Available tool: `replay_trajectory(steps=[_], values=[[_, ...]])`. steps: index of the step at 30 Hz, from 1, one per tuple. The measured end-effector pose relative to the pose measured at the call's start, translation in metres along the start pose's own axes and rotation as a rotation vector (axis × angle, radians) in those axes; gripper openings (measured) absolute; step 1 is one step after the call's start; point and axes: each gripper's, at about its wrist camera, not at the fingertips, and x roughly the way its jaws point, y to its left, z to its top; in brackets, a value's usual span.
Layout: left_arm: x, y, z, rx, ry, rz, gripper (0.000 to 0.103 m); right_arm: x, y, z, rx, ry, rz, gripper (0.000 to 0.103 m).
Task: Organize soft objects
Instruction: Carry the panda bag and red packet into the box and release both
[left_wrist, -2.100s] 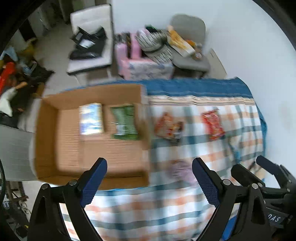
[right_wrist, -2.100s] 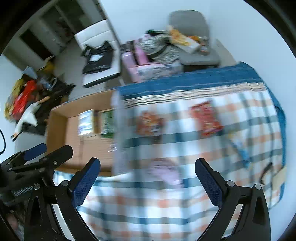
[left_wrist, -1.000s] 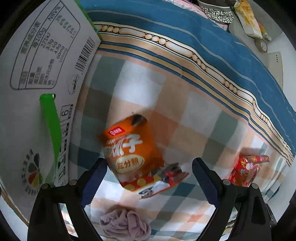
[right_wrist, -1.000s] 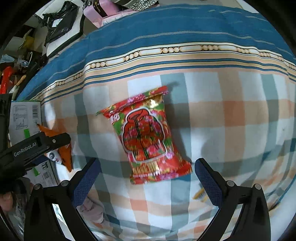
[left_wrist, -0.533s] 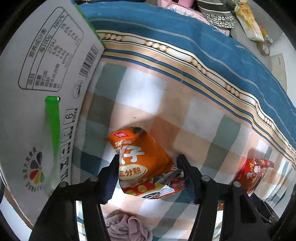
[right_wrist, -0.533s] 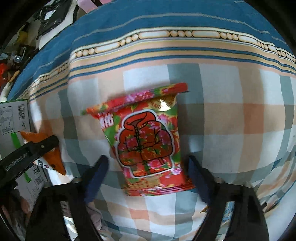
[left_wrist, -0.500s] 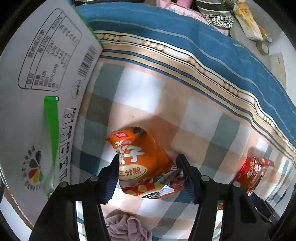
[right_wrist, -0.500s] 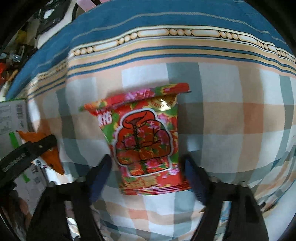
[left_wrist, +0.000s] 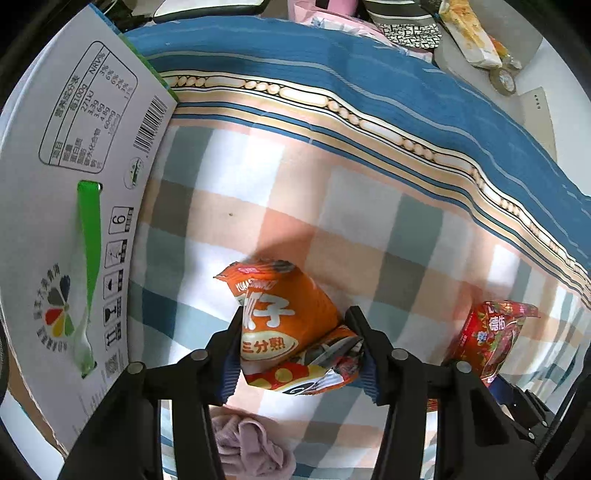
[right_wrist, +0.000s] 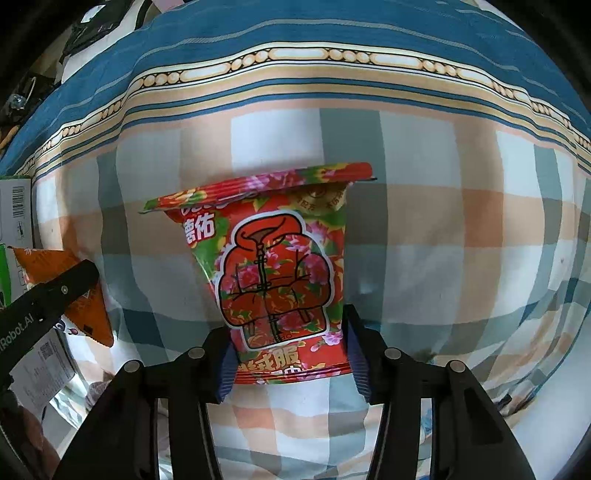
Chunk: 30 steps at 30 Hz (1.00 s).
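My left gripper (left_wrist: 297, 349) is shut on an orange snack packet (left_wrist: 284, 325), squeezed between the blue pads on the checked cloth. My right gripper (right_wrist: 291, 354) is shut on a red flowered snack packet (right_wrist: 275, 266), held by its lower end with the top pointing away. The red packet also shows at the right of the left wrist view (left_wrist: 491, 339). The orange packet and the left gripper's finger (right_wrist: 55, 291) show at the left edge of the right wrist view.
A cardboard box with a white printed side (left_wrist: 70, 206) stands left of the orange packet. A crumpled lilac cloth (left_wrist: 251, 446) lies under the left gripper. The checked cloth ends in a blue striped border (left_wrist: 369, 88); beyond it is a cluttered chair (left_wrist: 476, 33).
Both grippers dropped from high above the bed onto the packets, and their jaws closed on them. The right view has moved closer to the red packet.
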Motion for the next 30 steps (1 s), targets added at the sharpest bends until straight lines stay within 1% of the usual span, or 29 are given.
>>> replay_trajectory(steps=[4, 8, 16, 17, 19, 23, 24, 26, 27, 30], values=[[-0.010, -0.005, -0.007, 0.010, -0.004, -0.028, 0.049, -0.010, -0.006, -0.003, 0.013, -0.008, 0.012, 0.051], [-0.025, -0.008, -0.018, 0.045, -0.021, -0.056, 0.048, -0.029, -0.012, -0.008, 0.027, -0.040, 0.026, 0.051], [-0.068, -0.003, -0.067, 0.172, -0.093, -0.106, 0.048, -0.068, -0.013, -0.046, 0.044, -0.117, 0.062, 0.050], [-0.076, 0.000, -0.075, 0.191, -0.108, -0.110, 0.048, -0.075, -0.011, -0.053, 0.045, -0.128, 0.066, 0.050], [-0.087, 0.002, -0.083, 0.217, -0.136, -0.106, 0.048, -0.083, -0.011, -0.064, 0.043, -0.149, 0.071, 0.050], [-0.115, 0.027, -0.104, 0.259, -0.183, -0.120, 0.048, -0.106, -0.001, -0.098, 0.025, -0.208, 0.097, 0.050], [-0.118, 0.028, -0.105, 0.263, -0.191, -0.120, 0.048, -0.111, -0.004, -0.105, 0.018, -0.221, 0.105, 0.050], [-0.133, 0.049, -0.115, 0.276, -0.213, -0.126, 0.048, -0.122, 0.002, -0.123, 0.003, -0.247, 0.127, 0.050], [-0.137, 0.054, -0.119, 0.277, -0.219, -0.129, 0.048, -0.130, 0.007, -0.131, -0.007, -0.261, 0.137, 0.050], [-0.157, 0.088, -0.132, 0.273, -0.243, -0.142, 0.048, -0.149, 0.033, -0.157, -0.040, -0.293, 0.175, 0.050]])
